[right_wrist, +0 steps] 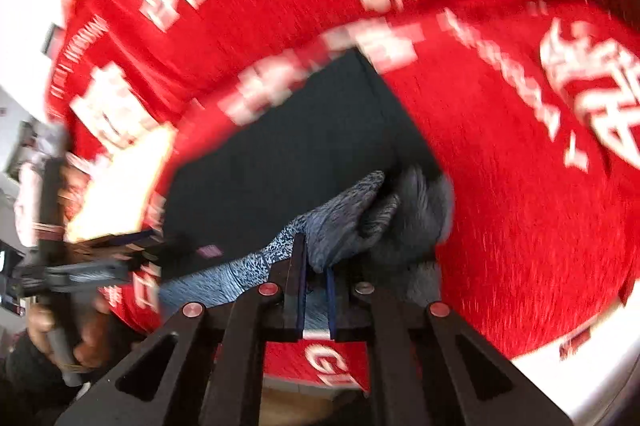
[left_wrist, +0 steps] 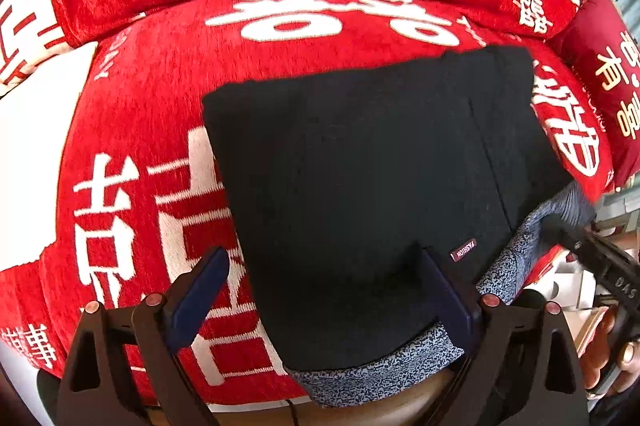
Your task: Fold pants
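On a red sofa cover [left_wrist: 152, 105] printed with white characters, black pants [left_wrist: 360, 185] are lying folded while two hand-held grippers are working at their near edge.

Through the left wrist camera, the left gripper [left_wrist: 324, 290] is hanging with its jaws spread wide, one blue pad over the red cover, the other over the black cloth, gripping nothing; the speckled grey waistband [left_wrist: 380, 366] is running along the seat's front edge, a small label [left_wrist: 463, 250] is showing just above it, and the right gripper [left_wrist: 568, 230] is reaching in at the waistband's right end. Through the blurred right wrist camera, the right gripper [right_wrist: 314, 266] is pinching the bunched waistband [right_wrist: 348, 222] between nearly closed pads, near the pants' right corner.
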A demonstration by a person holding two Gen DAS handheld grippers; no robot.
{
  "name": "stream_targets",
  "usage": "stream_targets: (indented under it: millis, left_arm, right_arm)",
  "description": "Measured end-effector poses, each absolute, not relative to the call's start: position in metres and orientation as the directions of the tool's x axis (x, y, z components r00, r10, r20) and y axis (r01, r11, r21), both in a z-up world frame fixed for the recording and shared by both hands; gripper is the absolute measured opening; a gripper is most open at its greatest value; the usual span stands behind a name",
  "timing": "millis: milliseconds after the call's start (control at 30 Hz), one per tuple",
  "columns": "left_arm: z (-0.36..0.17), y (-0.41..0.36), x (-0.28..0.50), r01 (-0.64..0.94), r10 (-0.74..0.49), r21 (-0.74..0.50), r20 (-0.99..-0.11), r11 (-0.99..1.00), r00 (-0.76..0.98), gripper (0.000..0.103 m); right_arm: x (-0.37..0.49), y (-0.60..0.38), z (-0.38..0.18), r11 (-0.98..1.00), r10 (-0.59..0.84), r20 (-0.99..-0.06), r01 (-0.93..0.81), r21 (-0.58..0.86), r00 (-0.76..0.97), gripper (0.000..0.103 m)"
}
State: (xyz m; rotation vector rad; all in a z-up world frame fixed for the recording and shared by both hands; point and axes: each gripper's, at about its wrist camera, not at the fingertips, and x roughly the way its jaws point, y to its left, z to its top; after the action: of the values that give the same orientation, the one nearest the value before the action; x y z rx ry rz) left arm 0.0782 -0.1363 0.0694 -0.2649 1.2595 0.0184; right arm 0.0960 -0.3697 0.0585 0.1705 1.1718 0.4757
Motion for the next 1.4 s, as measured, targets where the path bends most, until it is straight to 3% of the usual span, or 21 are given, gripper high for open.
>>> stream_targets:
  millis: [67, 133, 167, 200, 233, 433, 467, 500, 600, 700, 800, 867, 933, 1033, 1100, 1133, 1300, 1400]
  left_arm:
    - [0.07, -0.135, 0.075, -0.16, -0.138, -0.196, -0.938, 0.967, 0.318, 0.095]
    - [0.072, -0.133, 0.075, -0.161, -0.139, -0.199, -0.936, 0.967, 0.323, 0.095]
    - [0.072, -0.133, 0.075, -0.164, -0.136, -0.198, -0.936, 0.966, 0.326, 0.095]
    - [0.072, -0.132, 0.076, -0.167, -0.134, -0.197, -0.935, 0.966, 0.327, 0.095]
    - [0.071, -0.13, 0.077, -0.172, -0.136, -0.2, -0.935, 0.965, 0.326, 0.095]
    - [0.064, -0.127, 0.078, -0.184, -0.16, -0.228, -0.932, 0.956, 0.324, 0.095]
    - [0.065, -0.127, 0.078, -0.183, -0.161, -0.228, -0.932, 0.956, 0.324, 0.095]
    - [0.066, -0.126, 0.078, -0.183, -0.158, -0.226, -0.933, 0.957, 0.325, 0.095]
    - [0.073, -0.118, 0.076, -0.189, -0.127, -0.2, -0.932, 0.961, 0.339, 0.095]
    - [0.077, -0.11, 0.079, -0.205, -0.124, -0.208, -0.925, 0.956, 0.36, 0.095]
    - [0.069, -0.107, 0.086, -0.218, -0.153, -0.237, -0.927, 0.947, 0.343, 0.095]
    - [0.065, -0.11, 0.089, -0.209, -0.143, -0.221, -0.932, 0.953, 0.332, 0.095]
    - [0.067, -0.111, 0.088, -0.207, -0.123, -0.201, -0.933, 0.957, 0.339, 0.095]
    - [0.079, -0.108, 0.087, -0.224, -0.12, -0.218, -0.916, 0.95, 0.382, 0.095]
    - [0.086, -0.108, 0.091, -0.225, -0.1, -0.205, -0.909, 0.952, 0.404, 0.095]
    - [0.088, -0.109, 0.094, -0.232, -0.078, -0.185, -0.91, 0.955, 0.407, 0.095]
    - [0.077, -0.102, 0.121, -0.36, 0.009, -0.131, -0.932, 0.924, 0.363, 0.095]
    - [0.064, -0.085, 0.124, -0.45, -0.003, -0.17, -0.938, 0.876, 0.347, 0.095]
  right_arm:
    - [0.091, -0.375, 0.064, 0.879, 0.464, -0.83, -0.279, 0.387, 0.31, 0.018]
    - [0.087, -0.387, 0.081, 0.872, 0.483, -0.797, -0.281, 0.401, 0.363, 0.043]
    - [0.086, -0.397, 0.09, 0.875, 0.481, -0.776, -0.275, 0.397, 0.407, 0.072]
    - [0.087, -0.407, 0.1, 0.885, 0.465, -0.752, -0.263, 0.383, 0.467, 0.093]
    - [0.09, -0.416, 0.106, 0.898, 0.441, -0.734, -0.247, 0.366, 0.516, 0.096]
    - [0.131, -0.407, 0.075, 0.893, 0.449, -0.804, -0.219, 0.392, 0.391, 0.094]
    - [0.133, -0.394, 0.067, 0.884, 0.462, -0.816, -0.258, 0.391, 0.348, 0.076]
    - [0.133, -0.382, 0.062, 0.892, 0.434, -0.844, -0.279, 0.355, 0.316, 0.034]
    - [0.116, -0.366, 0.08, 0.895, 0.42, -0.835, -0.312, 0.318, 0.356, 0.022]
    - [0.099, -0.371, 0.096, 0.861, 0.501, -0.789, -0.296, 0.413, 0.357, 0.021]
    - [0.109, -0.394, 0.059, 0.88, 0.475, -0.834, -0.131, 0.457, 0.282, 0.022]
    - [0.111, -0.405, 0.046, 0.858, 0.51, -0.816, -0.09, 0.506, 0.271, 0.024]
    - [0.111, -0.405, 0.058, 0.857, 0.511, -0.813, -0.095, 0.506, 0.279, 0.034]
    - [0.107, -0.4, 0.095, 0.922, 0.386, -0.825, -0.143, 0.36, 0.413, 0.052]
    - [0.105, -0.391, 0.124, 0.925, 0.38, -0.766, -0.222, 0.309, 0.518, 0.077]
    - [0.107, -0.383, 0.134, 0.917, 0.397, -0.742, -0.263, 0.3, 0.539, 0.081]
    - [0.142, -0.311, 0.141, 0.815, 0.541, -0.712, -0.487, 0.313, 0.447, 0.082]
    - [0.172, -0.292, 0.118, 0.823, 0.49, -0.764, -0.51, 0.248, 0.419, 0.081]
